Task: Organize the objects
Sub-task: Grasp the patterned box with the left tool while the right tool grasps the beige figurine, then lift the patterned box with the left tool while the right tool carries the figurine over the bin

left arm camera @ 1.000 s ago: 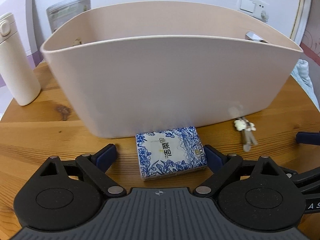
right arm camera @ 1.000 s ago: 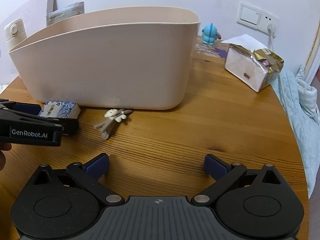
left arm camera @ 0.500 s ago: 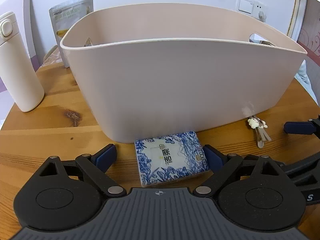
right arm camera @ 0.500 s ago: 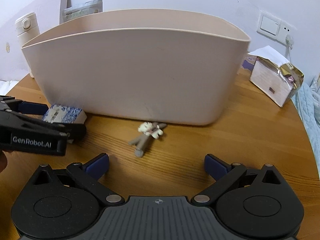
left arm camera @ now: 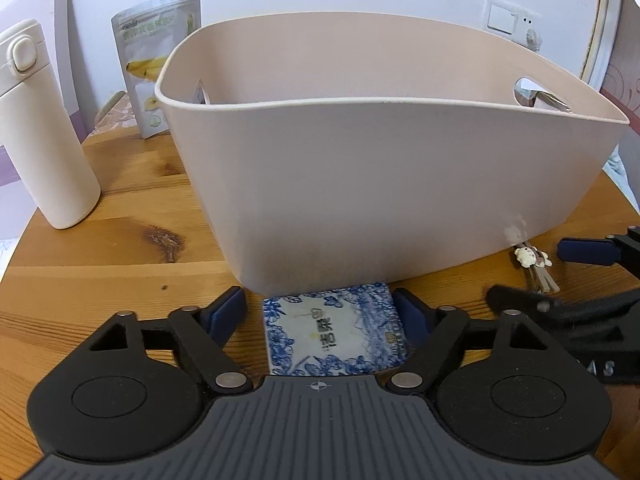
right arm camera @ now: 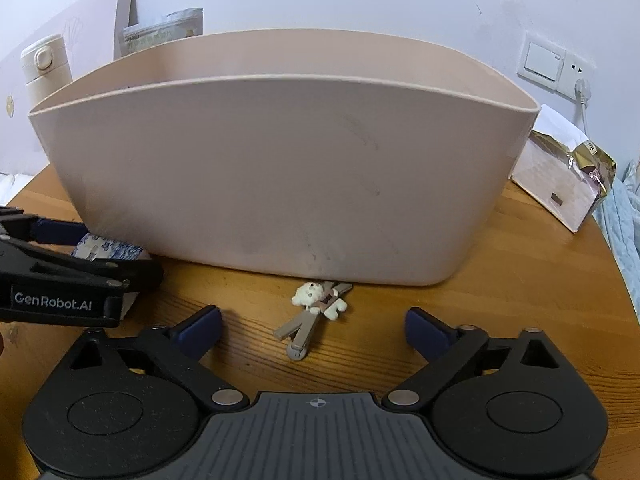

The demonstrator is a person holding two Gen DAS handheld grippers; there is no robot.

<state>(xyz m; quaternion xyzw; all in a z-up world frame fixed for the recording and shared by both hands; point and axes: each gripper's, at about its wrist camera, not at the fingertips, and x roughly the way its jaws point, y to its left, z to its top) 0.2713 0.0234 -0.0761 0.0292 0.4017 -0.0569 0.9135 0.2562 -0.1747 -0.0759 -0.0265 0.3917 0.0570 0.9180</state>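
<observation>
A blue-and-white tissue pack (left arm camera: pixel 334 330) lies on the wooden table against the foot of a large beige basket (left arm camera: pixel 380 184). My left gripper (left arm camera: pixel 320 310) is open, its blue pads either side of the pack, the right pad close to it. A small bear keychain with keys (right arm camera: pixel 316 308) lies on the table in front of the basket (right arm camera: pixel 280 184). My right gripper (right arm camera: pixel 312 326) is open with the keychain between its fingers. The keychain also shows in the left wrist view (left arm camera: pixel 534 266), and the pack in the right wrist view (right arm camera: pixel 108 250).
A white thermos bottle (left arm camera: pixel 38 132) stands at the left. A banana snack pouch (left arm camera: pixel 154 64) leans behind the basket. A gold-and-white bag (right arm camera: pixel 560 176) lies at the right. The round table's edge (right arm camera: pixel 624 292) curves at the right, by blue cloth.
Both grippers have moved forward toward the basket. The left now straddles the tissue pack more deeply. The right has swung left, bringing the keychain between its fingers.
</observation>
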